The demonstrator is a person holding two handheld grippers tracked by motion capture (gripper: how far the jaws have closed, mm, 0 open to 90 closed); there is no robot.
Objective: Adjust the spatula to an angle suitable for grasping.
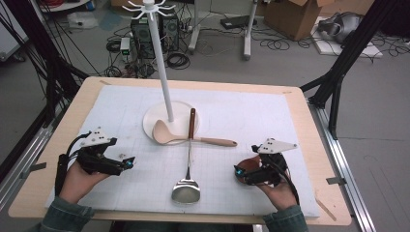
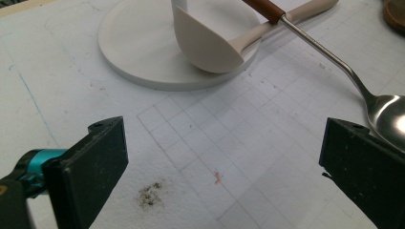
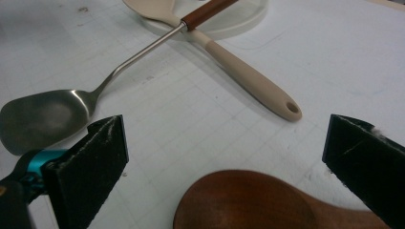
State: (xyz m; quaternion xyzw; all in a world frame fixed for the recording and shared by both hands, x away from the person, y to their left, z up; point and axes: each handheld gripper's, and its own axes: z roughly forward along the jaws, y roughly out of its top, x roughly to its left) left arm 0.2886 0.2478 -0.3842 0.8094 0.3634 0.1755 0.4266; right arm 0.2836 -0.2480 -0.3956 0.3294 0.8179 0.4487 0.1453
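Both grippers are held low over the white mat (image 1: 241, 104), near the person's edge of the table (image 1: 314, 145). On the left gripper (image 1: 126, 163), the jaws are seen wide apart with nothing between them; in the left gripper view only the bare gridded mat and a small dark stain (image 2: 151, 194) are seen between them. On the right gripper (image 1: 240, 170) the jaws are spread wide as well, and nothing is clamped. A brown wooden spoon (image 3: 267, 202) is seen in the right gripper view just below and between these jaws, lying on the mat, but it is not touched by them.

Between the two grippers the steel spatula (image 1: 186, 191) is laid, its blade near the person and its brown handle pointing away. Farther on, the cream ladle (image 1: 167, 133) is placed across the mat, and the spatula's handle is crossed over the ladle's handle. The bowl of the ladle is rested on the edge of the round white base (image 1: 152, 118) of the hanging stand (image 1: 162, 63), which is set upright at the far middle of the mat.
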